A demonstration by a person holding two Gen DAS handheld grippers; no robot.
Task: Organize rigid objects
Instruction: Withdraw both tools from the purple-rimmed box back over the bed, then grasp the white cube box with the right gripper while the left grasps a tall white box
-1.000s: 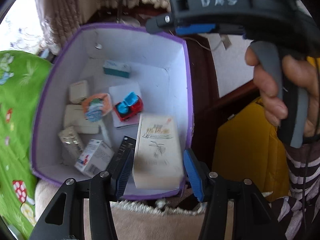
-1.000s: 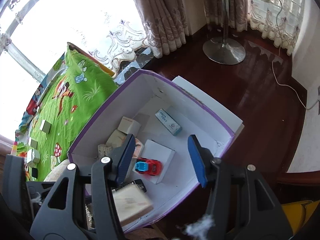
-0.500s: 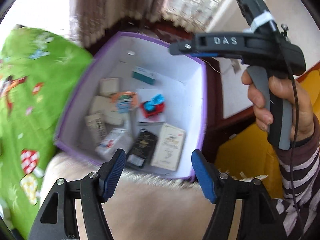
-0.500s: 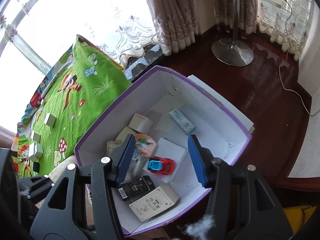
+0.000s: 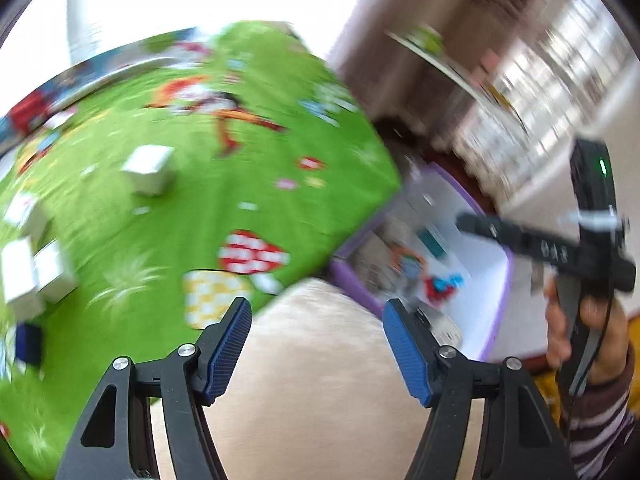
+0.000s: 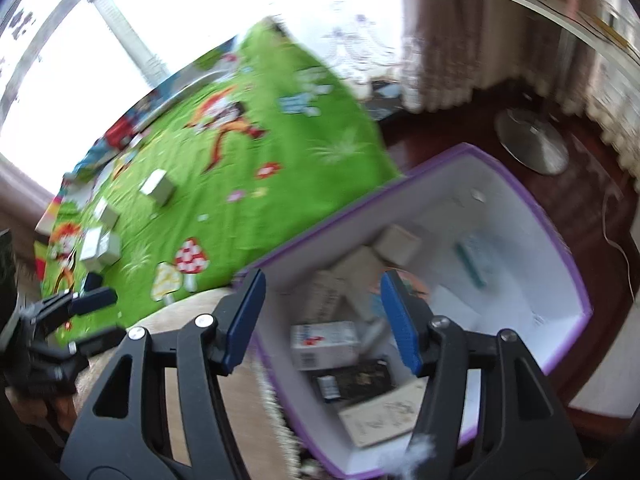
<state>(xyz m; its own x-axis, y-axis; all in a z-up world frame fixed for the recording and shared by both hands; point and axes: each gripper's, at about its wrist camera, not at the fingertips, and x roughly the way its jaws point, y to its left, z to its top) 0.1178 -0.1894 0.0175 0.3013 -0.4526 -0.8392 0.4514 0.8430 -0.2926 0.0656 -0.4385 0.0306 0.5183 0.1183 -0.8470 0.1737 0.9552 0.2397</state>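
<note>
A white storage box with a purple rim [image 6: 520, 184] stands on the dark floor. It holds several small cartons, among them a white one with red print [image 6: 324, 342], a black one [image 6: 360, 378] and a cream one [image 6: 380, 416]. A red and blue toy car [image 5: 438, 286] lies there too. More white cartons [image 5: 150, 168] [image 6: 100, 246] lie on the green play mat. My left gripper [image 5: 316, 312] is open and empty over a beige cushion, left of the storage box [image 5: 352, 276]. My right gripper [image 6: 323, 284] hangs above the box's near corner; its jaws are opening with nothing between them.
The green play mat [image 5: 180, 220] spreads to the left, and a small dark item [image 6: 92, 280] lies near its edge. A beige cushion [image 5: 320, 380] lies in front. A chrome stand base [image 6: 532, 144] and curtains stand behind the box. A hand [image 5: 560, 332] holds the right gripper.
The left gripper let go of the cream carton inside the box, widened, and swung out to the left over the cushion. The right view also swung left, towards the mat.
</note>
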